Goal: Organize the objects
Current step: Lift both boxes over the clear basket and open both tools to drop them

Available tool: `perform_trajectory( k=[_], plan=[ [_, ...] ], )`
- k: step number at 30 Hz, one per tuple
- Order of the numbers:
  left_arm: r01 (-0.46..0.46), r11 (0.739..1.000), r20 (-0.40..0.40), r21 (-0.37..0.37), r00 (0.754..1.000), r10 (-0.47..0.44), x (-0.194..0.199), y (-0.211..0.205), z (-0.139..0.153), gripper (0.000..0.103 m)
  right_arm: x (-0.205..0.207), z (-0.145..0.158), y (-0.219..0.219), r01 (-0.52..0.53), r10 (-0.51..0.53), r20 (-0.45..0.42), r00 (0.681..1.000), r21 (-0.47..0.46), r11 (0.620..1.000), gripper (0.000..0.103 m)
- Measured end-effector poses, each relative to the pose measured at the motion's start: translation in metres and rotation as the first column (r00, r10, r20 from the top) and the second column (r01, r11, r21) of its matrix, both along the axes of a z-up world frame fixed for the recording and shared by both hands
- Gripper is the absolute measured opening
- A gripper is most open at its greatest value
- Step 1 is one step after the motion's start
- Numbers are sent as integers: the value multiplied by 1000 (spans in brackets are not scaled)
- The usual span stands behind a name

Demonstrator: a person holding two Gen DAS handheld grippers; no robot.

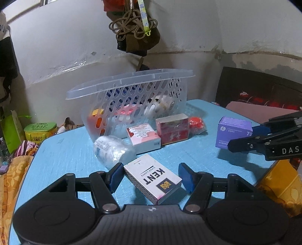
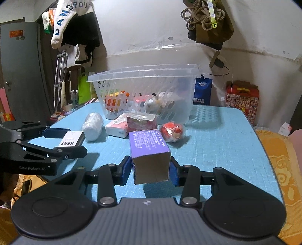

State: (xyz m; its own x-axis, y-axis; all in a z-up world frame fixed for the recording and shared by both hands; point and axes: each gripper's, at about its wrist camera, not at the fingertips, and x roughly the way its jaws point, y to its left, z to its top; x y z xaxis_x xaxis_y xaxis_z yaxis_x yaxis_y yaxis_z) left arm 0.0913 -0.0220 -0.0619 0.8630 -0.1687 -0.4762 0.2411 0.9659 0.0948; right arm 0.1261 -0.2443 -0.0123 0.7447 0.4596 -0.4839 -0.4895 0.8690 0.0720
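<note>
- A tangle of brown cord (image 2: pixel 203 14) and a dark olive bag (image 2: pixel 217 32) are hung on the white wall above the table's far edge.
- A white garment with blue letters (image 2: pixel 66 20) is hung beyond the table's left edge, and a grey door (image 2: pixel 17 71) is seen behind it.
- A blue bag (image 2: pixel 203 91) and a red patterned box (image 2: pixel 242 99) are stood past the table's far right corner.
- A green tin (image 1: pixel 40 132) is set beyond the table's left edge.

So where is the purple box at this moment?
The purple box sits between the right tool's pads, lifted just above the blue table. The red wrapped item and the basket lie beyond it.
</note>
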Motion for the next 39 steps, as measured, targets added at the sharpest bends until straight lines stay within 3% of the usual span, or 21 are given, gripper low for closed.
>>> perform_trajectory(
  k=[24, 39],
  plan=[
    [-59, 992, 118, -109, 990, 72, -13, 22, 35, 67, -12, 23, 4, 0, -4, 93, 996, 39, 999, 45],
    [-80, 979, 126, -186, 986, 105, -9, 40, 45, 67, -8, 35, 4, -6, -2, 107, 994, 74, 997, 44]
  ],
)
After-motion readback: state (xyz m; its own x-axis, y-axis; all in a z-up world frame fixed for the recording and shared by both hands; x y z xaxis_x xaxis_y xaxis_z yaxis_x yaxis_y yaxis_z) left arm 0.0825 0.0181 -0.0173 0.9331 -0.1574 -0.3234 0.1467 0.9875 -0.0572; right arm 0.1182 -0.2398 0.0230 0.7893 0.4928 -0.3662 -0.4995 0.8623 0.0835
